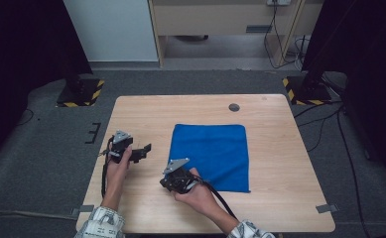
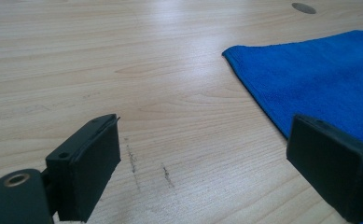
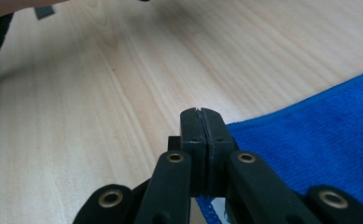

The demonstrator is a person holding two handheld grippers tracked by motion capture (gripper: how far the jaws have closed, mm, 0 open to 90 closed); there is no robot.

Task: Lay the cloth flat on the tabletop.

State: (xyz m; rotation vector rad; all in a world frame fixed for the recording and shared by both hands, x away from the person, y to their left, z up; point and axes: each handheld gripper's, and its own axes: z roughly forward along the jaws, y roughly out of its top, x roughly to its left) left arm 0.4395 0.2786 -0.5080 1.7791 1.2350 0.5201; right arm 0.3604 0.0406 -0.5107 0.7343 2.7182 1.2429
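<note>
**Right jaws pinching the cloth's near corner**

While your right gripper [image 1: 168, 179] is sitting nearest you, its jaws are clenching tight on the near left corner of the blue cloth [image 1: 211, 156], apparently so you can lift and fold it. Farther out, your left gripper [image 1: 142, 150] is waiting just beside the cloth's left edge, jaws released and holding nothing, likely ready for another corner. Beyond, the cloth is lying flat across the middle of the surface [image 1: 275, 148].

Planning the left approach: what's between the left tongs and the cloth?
Bare wood. In the left gripper view, only table lies between the open left tongs and the cloth edge; the high view agrees.
</note>
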